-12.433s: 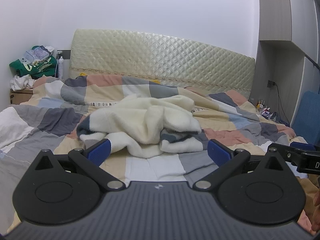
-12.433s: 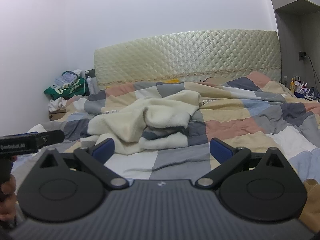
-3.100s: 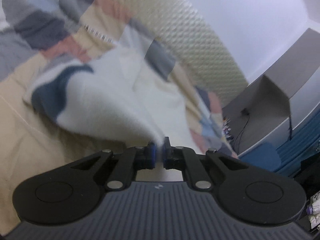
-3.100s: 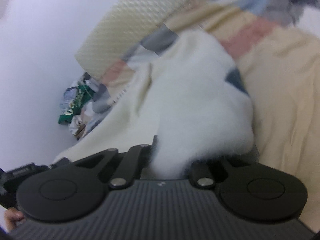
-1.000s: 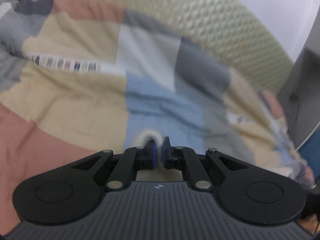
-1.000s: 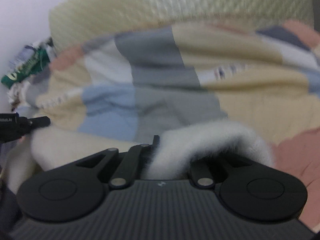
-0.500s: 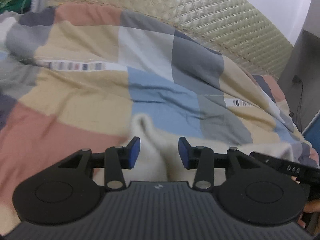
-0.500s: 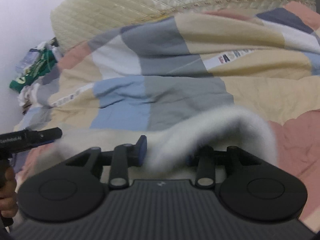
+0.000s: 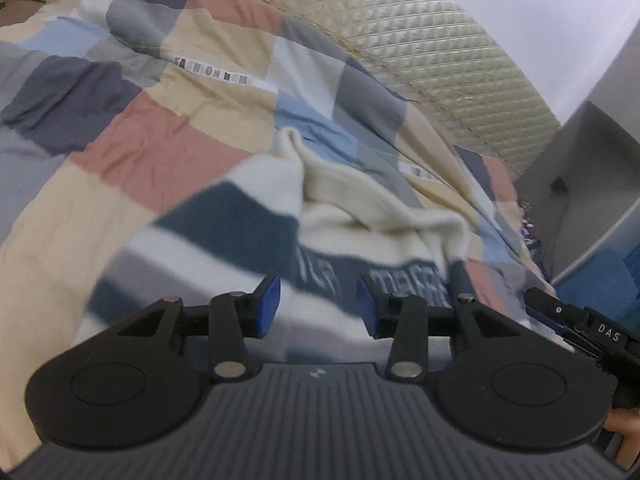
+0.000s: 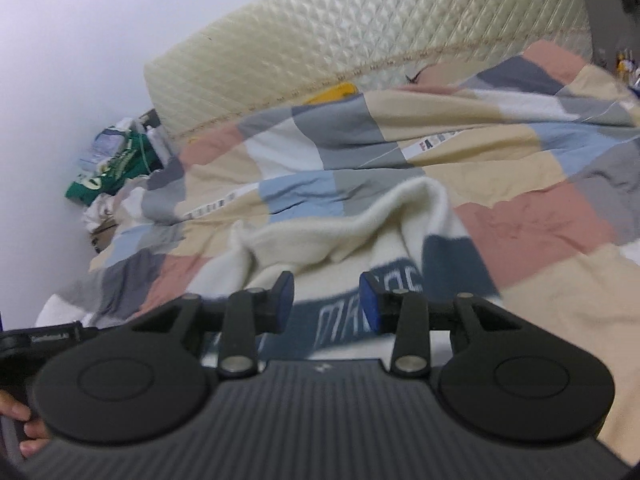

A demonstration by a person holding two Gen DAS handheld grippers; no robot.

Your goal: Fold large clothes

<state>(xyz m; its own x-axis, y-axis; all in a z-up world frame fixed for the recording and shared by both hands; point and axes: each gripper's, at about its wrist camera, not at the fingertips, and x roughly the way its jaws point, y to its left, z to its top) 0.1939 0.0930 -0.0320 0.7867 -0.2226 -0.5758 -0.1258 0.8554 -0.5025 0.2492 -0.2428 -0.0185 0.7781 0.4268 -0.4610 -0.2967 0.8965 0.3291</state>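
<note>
While you hold both grippers above the bed, neither one has anything in it. Your left gripper [image 9: 318, 306] has its blue pads [image 9: 269, 305] parted, with only a view of the sweater [image 9: 248, 236] in the gap between them; the cloth lies lower, on the quilt, and does not touch either pad. Your right gripper [image 10: 325, 305] stands the same way: jaws released, pads apart, the garment seen between them but not pinched.

That sweater [image 10: 360, 232] is a fleecy cream piece with broad dark blue and white stripes and pale lettering on a dark band. It lies spread on the patchwork quilt [image 9: 152, 152], about midway across the bed, with its cream upper edge rumpled into folds on the side toward the headboard [image 9: 452, 64]. Its striped part reaches toward you and runs under both tools. From the left wrist view, one sleeve stretches out toward the left edge of the bed, though it is blurred.

Beyond it, the quilt [image 10: 520, 168] rises in a soft ridge along the quilted headboard [image 10: 360, 28]. A heap of clothes [image 10: 116, 168] sits by the wall past the bed's far left corner. A hand [image 10: 24, 432] grips the handle of the left tool at the left edge of the right wrist view.
</note>
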